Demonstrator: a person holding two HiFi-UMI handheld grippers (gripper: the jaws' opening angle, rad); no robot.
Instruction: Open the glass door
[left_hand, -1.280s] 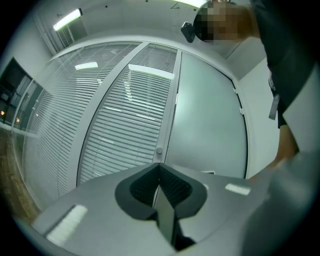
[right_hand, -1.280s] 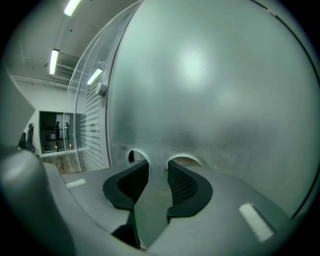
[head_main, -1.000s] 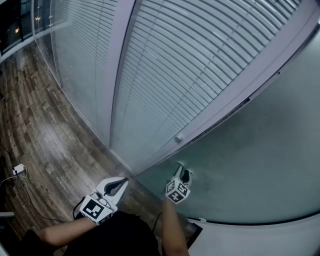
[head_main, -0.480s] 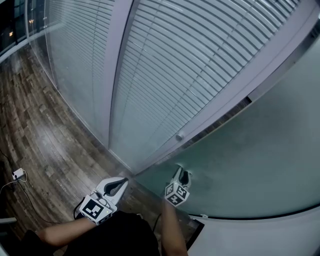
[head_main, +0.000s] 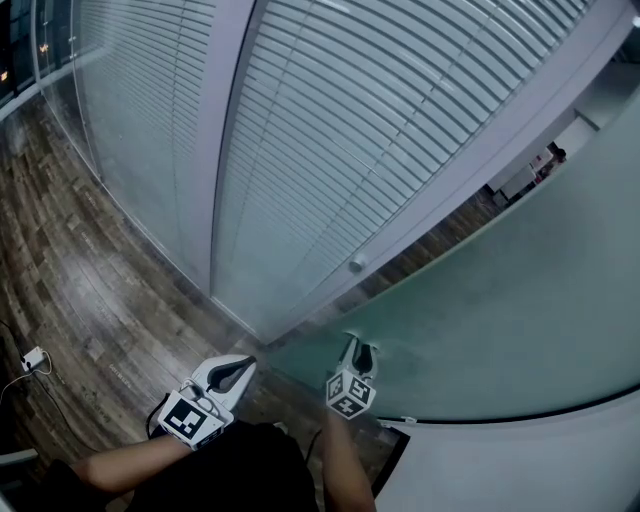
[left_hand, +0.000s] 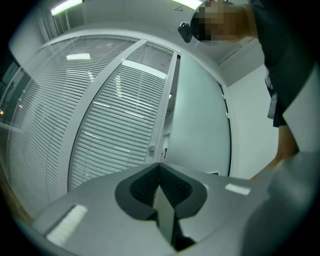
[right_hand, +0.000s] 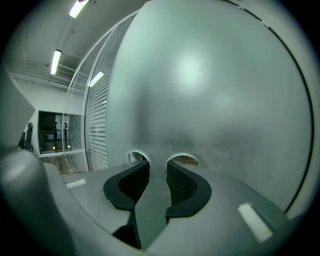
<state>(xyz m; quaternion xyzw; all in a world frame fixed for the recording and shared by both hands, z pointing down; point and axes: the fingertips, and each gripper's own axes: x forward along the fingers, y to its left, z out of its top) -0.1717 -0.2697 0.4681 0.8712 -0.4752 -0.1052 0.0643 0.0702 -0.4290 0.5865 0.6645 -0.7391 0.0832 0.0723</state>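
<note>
The frosted glass door (head_main: 500, 300) fills the right of the head view and stands ajar, with a gap along its edge. My right gripper (head_main: 352, 350) is up against the glass near that edge. In the right gripper view the door (right_hand: 210, 90) is right in front, and the right gripper (right_hand: 158, 172) has its jaws closed on a narrow grey door handle (right_hand: 158, 164), with two small clear arcs in the frosting beside the tips. My left gripper (head_main: 240, 370) hangs shut and empty at the lower left, away from the door; its pads meet (left_hand: 160, 186).
A glass wall with white blinds (head_main: 330, 130) runs left of the door, with a small round knob (head_main: 356, 264) on its frame. Wooden floor (head_main: 70, 270) lies at the left with a white plug and cable (head_main: 33, 358). A white wall (head_main: 520, 470) is at the lower right.
The gap between the door's edge and the frame has widened, showing floor and a room beyond. The right gripper has shifted slightly with the door. The left gripper has stayed put.
</note>
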